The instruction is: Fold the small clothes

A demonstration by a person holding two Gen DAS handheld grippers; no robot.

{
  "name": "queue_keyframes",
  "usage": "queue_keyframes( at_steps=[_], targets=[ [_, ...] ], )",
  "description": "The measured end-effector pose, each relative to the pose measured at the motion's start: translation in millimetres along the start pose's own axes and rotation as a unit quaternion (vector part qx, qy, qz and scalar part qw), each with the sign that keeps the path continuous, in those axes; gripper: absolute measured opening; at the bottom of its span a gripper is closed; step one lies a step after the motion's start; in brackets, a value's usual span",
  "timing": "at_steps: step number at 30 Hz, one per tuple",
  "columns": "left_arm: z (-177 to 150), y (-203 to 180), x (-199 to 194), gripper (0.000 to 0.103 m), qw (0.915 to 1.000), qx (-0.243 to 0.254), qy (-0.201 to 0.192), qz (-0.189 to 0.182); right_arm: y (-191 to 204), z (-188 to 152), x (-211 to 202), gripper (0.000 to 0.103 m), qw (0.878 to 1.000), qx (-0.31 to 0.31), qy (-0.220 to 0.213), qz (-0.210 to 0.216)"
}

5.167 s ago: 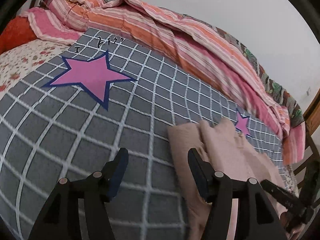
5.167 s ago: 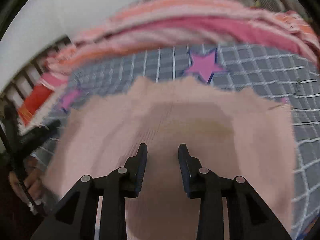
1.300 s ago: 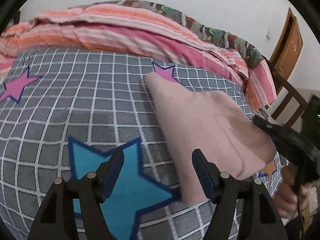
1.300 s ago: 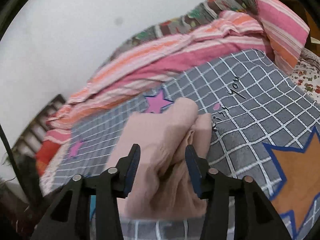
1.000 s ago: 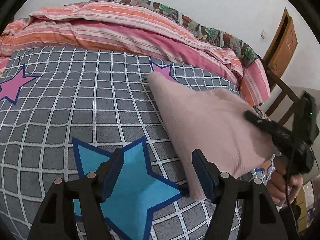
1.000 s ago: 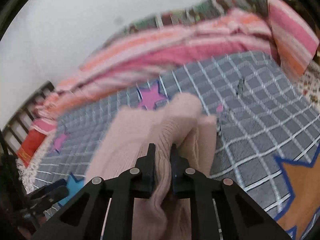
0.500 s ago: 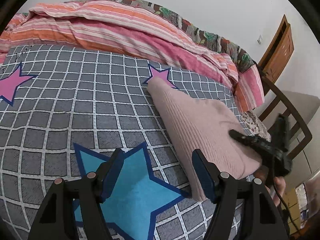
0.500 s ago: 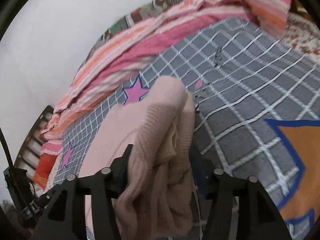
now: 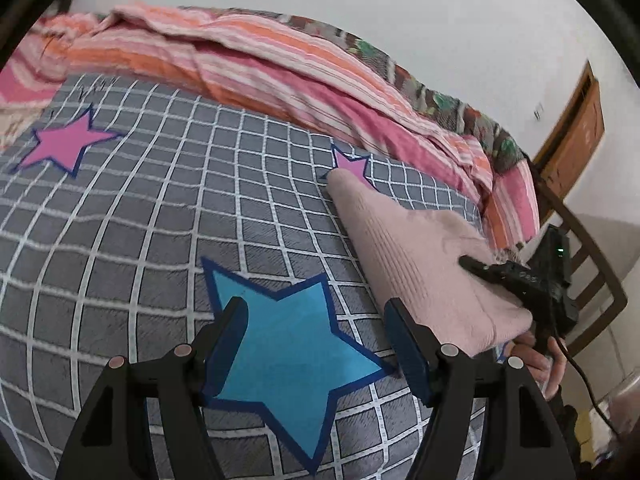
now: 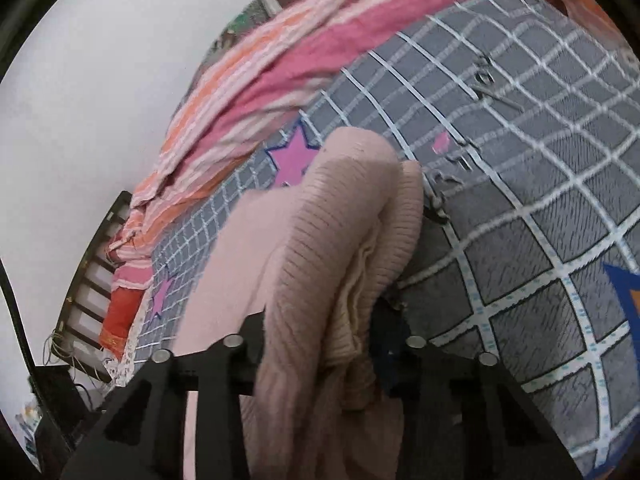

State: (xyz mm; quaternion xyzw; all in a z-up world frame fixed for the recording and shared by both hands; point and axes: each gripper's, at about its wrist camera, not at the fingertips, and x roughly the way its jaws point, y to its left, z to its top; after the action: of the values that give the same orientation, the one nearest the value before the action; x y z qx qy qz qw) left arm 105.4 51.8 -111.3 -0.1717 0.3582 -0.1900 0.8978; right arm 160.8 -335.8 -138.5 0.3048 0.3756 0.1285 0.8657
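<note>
A folded pink knit garment [image 9: 412,256] lies on the grey checked bedspread [image 9: 140,240], its far tip at a small pink star. In the right wrist view the garment [image 10: 320,216] bulges thickly between the jaws of my right gripper [image 10: 320,320]. Those jaws are closing on its near folded edge, and the cloth hides the fingertips. The left wrist view shows that right gripper [image 9: 500,276] with one finger lying on top of the garment, a hand [image 9: 536,364] behind it. My left gripper [image 9: 316,312] stands open over a blue star, to the left of the garment, holding nothing.
A striped pink and orange quilt [image 9: 280,76] is heaped along the far side of the bed. A wooden chair [image 9: 592,264] and a door [image 9: 576,128] stand past the right edge. A slatted headboard [image 10: 92,264] shows at the left of the right wrist view.
The right gripper's jaws sprang wide from a pinch on the garment's edge and now narrow on a thicker bunch, lower down. The left gripper drifted sideways, still open.
</note>
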Motion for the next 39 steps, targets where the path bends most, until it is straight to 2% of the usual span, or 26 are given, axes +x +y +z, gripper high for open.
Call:
queue_keyframes(
  at_steps=[6, 11, 13, 16, 19, 21, 23, 26, 27, 29, 32, 35, 37, 39],
  targets=[
    [8, 15, -11, 0.068, 0.9996, -0.019, -0.015, 0.012, 72, 13, -19, 0.035, 0.999, -0.034, -0.024, -0.009],
    [19, 31, -20, 0.068, 0.9987, -0.04, -0.021, 0.024, 145, 22, -3, 0.034, 0.998, -0.054, -0.032, -0.026],
    [25, 34, -24, 0.068, 0.9985, -0.042, -0.027, 0.022, 165, 25, 6, 0.033, 0.998, -0.056, -0.029, -0.018],
    [34, 32, -30, 0.068, 0.9983, -0.034, -0.04, 0.026, 187, 32, 11, 0.033, 0.998, -0.05, -0.035, 0.014],
    [39, 27, -30, 0.068, 0.9984, -0.024, -0.042, 0.027, 183, 34, 10, 0.033, 0.995, -0.029, -0.051, 0.08],
    [36, 22, -25, 0.068, 0.9989, -0.011, -0.036, 0.029, 159, 29, 14, 0.035, 0.994, -0.004, -0.053, 0.099],
    [29, 15, -18, 0.068, 0.9989, 0.01, -0.028, 0.035, 126, 18, 29, 0.038, 0.996, 0.013, -0.032, 0.082],
    [18, 7, -4, 0.068, 0.9984, 0.03, -0.017, 0.045, 74, -2, 56, 0.038, 0.999, 0.028, 0.025, 0.011],
    [16, 5, 0, 0.068, 0.9986, 0.031, -0.012, 0.041, 60, -6, 58, 0.039, 0.999, 0.022, 0.024, -0.017],
    [18, -1, 12, 0.068, 0.9991, 0.026, -0.005, 0.034, 47, -8, 47, 0.042, 1.0, 0.004, 0.014, -0.01],
    [27, -13, 25, 0.068, 0.9988, 0.028, -0.005, 0.039, 59, -6, 28, 0.042, 0.999, -0.043, -0.012, -0.023],
    [38, -25, 37, 0.068, 0.9977, 0.04, -0.01, 0.053, 87, -6, 21, 0.041, 0.986, -0.136, -0.052, -0.076],
    [46, -31, 50, 0.068, 0.996, 0.047, -0.005, 0.075, 91, -5, 23, 0.033, 0.982, -0.163, -0.063, -0.073],
    [47, -32, 65, 0.068, 0.9941, 0.052, 0.008, 0.095, 90, -7, 35, 0.023, 0.979, -0.182, -0.045, -0.08]
  ],
)
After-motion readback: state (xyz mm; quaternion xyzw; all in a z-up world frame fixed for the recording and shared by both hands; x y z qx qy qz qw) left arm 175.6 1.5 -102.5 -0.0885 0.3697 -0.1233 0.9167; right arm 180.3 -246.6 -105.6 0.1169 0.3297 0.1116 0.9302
